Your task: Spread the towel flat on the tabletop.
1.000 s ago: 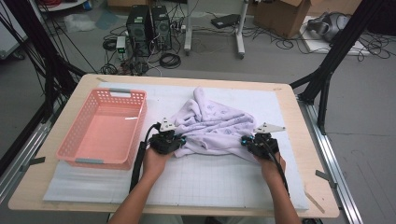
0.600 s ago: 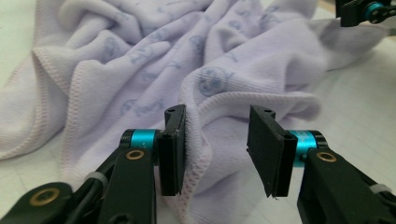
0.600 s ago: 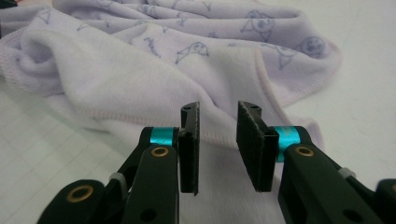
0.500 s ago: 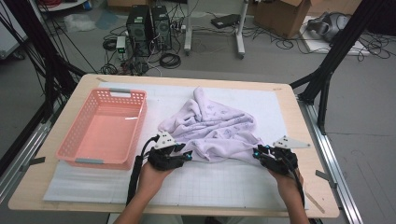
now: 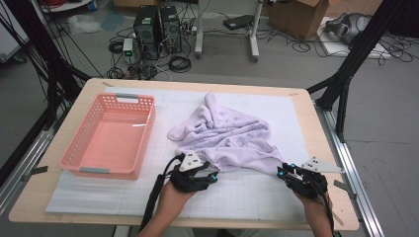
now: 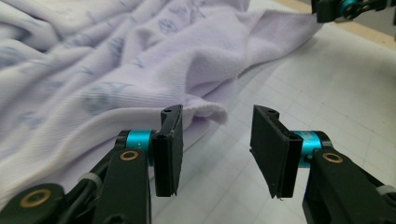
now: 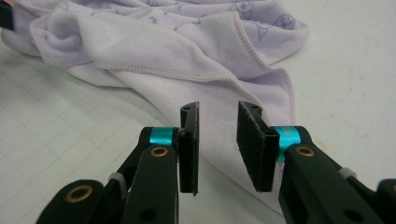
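A crumpled lavender towel (image 5: pixel 225 136) with a faint print lies on the white gridded mat (image 5: pixel 247 195) at the middle of the table. My left gripper (image 5: pixel 212 177) sits at the towel's near edge. In the left gripper view it (image 6: pixel 217 123) is open, with a folded hem (image 6: pixel 212 112) just ahead of the gap. My right gripper (image 5: pixel 282 172) is at the towel's near right corner. It (image 7: pixel 218 114) is open too, its jaws standing over the flat corner of cloth (image 7: pixel 261 98) without pinching it.
An empty pink plastic basket (image 5: pixel 69 160) stands on the left part of the mat. The table's wooden rim (image 5: pixel 328 148) runs close by on the right. Black frame legs, cables and computer towers are on the floor beyond the table.
Both grippers have drawn back toward the near edge, the right one also moving rightwards. The towel's near right corner now lies stretched further out.
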The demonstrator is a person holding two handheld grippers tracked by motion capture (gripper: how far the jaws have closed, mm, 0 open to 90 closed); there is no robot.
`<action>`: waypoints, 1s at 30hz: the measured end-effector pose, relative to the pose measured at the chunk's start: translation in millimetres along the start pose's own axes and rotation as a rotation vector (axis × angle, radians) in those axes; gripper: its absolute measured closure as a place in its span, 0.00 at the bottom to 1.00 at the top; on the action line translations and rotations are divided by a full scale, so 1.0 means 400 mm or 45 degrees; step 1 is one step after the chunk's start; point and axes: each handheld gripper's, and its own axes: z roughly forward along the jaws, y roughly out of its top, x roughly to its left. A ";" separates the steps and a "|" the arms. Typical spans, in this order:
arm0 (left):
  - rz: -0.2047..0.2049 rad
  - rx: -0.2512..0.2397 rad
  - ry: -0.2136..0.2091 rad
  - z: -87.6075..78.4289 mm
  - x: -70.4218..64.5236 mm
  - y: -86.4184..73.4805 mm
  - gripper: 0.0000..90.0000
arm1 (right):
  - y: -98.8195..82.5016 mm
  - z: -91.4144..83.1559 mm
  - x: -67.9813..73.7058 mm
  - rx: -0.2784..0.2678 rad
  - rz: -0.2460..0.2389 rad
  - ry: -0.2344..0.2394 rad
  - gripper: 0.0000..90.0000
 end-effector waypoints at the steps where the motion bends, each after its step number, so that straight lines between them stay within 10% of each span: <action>1: -0.015 0.019 0.008 0.017 0.000 0.002 0.58 | 0.000 -0.001 0.002 0.002 -0.005 0.003 0.77; 7: -0.087 0.111 0.091 0.101 -0.002 0.012 0.61 | -0.008 -0.005 -0.007 0.002 0.008 -0.017 0.77; 12: -0.033 0.079 0.102 0.103 -0.009 0.015 0.96 | -0.017 -0.014 -0.021 -0.008 0.044 -0.049 0.77; 30: -0.075 -0.043 -0.007 -0.162 0.017 -0.099 0.97 | -0.029 -0.031 -0.043 -0.007 0.106 -0.211 0.74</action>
